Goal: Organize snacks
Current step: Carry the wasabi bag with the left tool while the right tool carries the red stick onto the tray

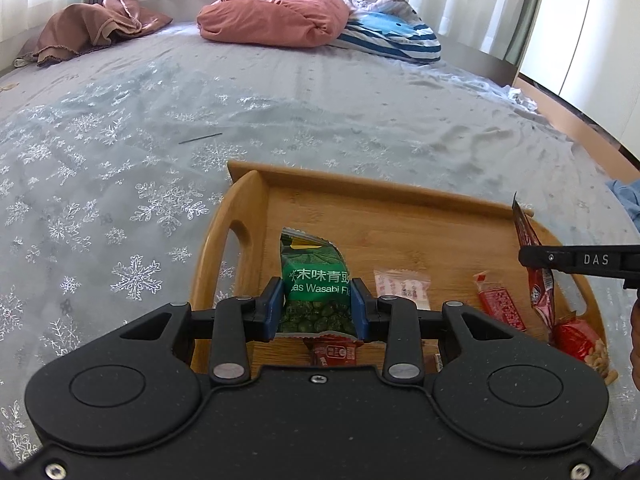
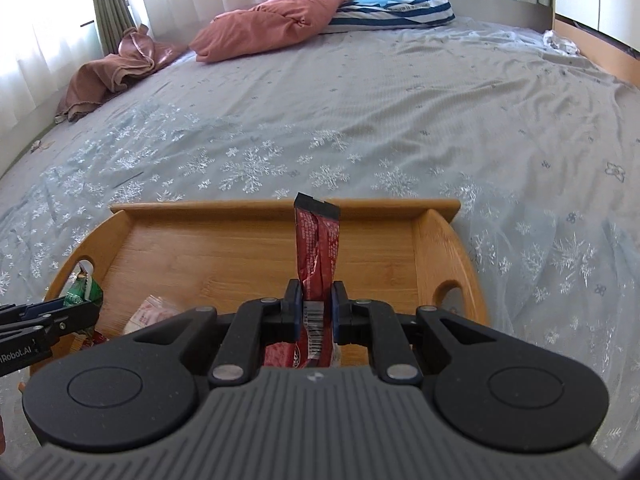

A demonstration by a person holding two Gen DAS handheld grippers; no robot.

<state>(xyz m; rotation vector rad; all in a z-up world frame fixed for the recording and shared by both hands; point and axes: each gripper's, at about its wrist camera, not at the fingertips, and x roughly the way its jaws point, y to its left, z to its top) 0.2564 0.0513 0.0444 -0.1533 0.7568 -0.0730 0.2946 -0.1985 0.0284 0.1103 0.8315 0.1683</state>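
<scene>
A wooden tray point(image 1: 360, 216) with cut-out handles lies on the bed. My left gripper point(image 1: 317, 309) is shut on a green wasabi pea packet point(image 1: 314, 276), which stands upright over the tray's left half. My right gripper point(image 2: 316, 308) is shut on a long red snack packet point(image 2: 318, 248), held upright above the tray point(image 2: 224, 248); the same red packet point(image 1: 536, 264) shows at the right of the left wrist view. On the tray floor lie a pale pink-and-white sachet point(image 1: 402, 288), a red sachet point(image 1: 500, 304) and a red peanut bag point(image 1: 580, 340).
The tray rests on a grey bedspread point(image 1: 160, 120) with a snowflake pattern. A pink pillow point(image 1: 276, 18), a blue striped pillow point(image 1: 392, 36) and a brown cloth point(image 1: 92, 26) lie at the far end by the curtains. A thin dark stick point(image 1: 200, 138) lies on the spread.
</scene>
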